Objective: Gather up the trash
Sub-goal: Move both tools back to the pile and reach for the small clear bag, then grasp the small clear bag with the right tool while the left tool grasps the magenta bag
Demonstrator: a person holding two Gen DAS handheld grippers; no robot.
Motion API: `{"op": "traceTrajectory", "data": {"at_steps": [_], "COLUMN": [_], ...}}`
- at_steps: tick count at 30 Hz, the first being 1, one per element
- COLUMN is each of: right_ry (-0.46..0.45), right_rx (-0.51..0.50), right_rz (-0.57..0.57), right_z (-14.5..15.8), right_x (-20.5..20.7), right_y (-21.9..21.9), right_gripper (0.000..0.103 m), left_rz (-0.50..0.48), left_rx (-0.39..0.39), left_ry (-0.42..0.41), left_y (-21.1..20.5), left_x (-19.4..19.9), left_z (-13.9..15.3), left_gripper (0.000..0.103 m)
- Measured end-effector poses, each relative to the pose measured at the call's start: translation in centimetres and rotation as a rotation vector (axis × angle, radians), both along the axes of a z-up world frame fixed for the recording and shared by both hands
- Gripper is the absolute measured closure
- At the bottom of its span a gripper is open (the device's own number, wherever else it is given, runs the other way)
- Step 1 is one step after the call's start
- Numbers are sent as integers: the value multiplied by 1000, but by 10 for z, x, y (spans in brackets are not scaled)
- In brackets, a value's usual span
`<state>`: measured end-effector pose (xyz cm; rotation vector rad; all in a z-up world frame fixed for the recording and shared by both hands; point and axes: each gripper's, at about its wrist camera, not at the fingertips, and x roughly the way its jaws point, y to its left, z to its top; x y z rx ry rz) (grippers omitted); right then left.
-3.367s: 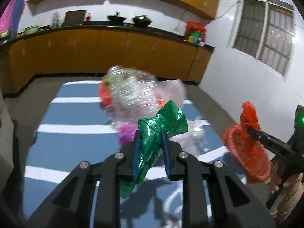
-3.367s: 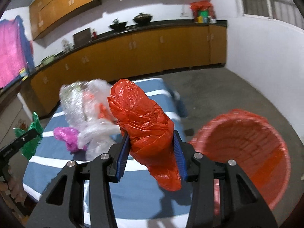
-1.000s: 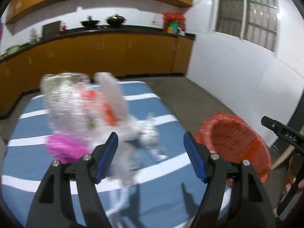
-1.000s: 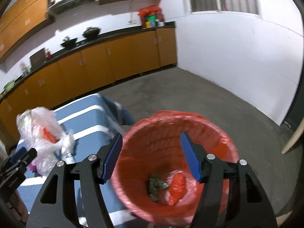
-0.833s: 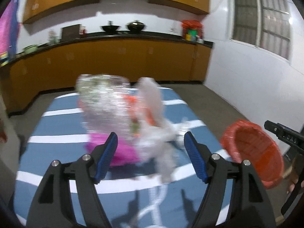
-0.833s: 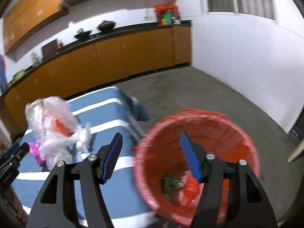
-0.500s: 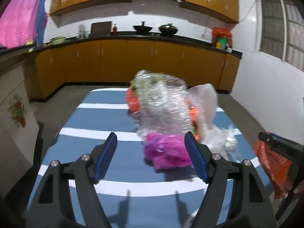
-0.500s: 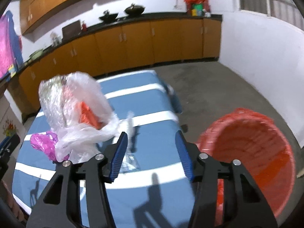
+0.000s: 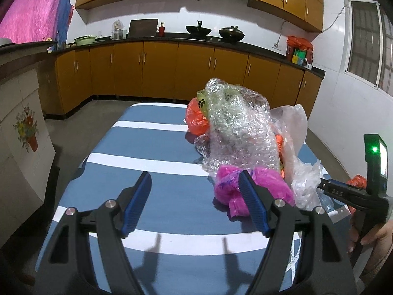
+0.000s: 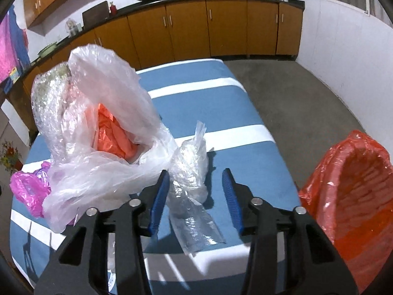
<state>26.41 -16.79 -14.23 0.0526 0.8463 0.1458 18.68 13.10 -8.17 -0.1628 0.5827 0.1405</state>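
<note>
Right tongs (image 10: pixel 195 198) agape, bin (image 10: pixel 353 196) cropped (interior unclear)

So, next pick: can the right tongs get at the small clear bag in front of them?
Probably yes: the right tongs are open, the small clear bag lies between them, nothing covering it.

The left gripper (image 9: pixel 194 196) no longer clamps the green bag, its jaws wide apart. The right gripper (image 10: pixel 196 191) has dropped its red bag and now frames a clear wrapper (image 10: pixel 190 169) at lower centre.
</note>
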Motion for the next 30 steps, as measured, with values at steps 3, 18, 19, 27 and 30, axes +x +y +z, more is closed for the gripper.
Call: {"op": "traceTrajectory", "data": {"at_steps": [3, 18, 19, 27, 30], "right_ry": [19, 3, -1, -14, -17], "right_rx": [-24, -35, -35, -40, -52], "right_rz": [15, -13, -15, -4, 0], "right_z": [-6, -1, 0, 4, 5], "right_x": [2, -23, -24, -36, -35], "right_y": [4, -17, -19, -20, -20], "right_gripper": [68, 77, 77, 77, 77], "left_rz": [-4, -86, -99, -135, -145], "left_rx": [-11, -68, -72, -126, -162], "left_ry": [7, 10, 10, 75, 100], "left_y": [-1, -21, -24, -42, -44], "left_x": [2, 11, 13, 37, 45], "left_z": [-3, 1, 2, -8, -12], "left_gripper": [31, 31, 31, 38, 44]}}
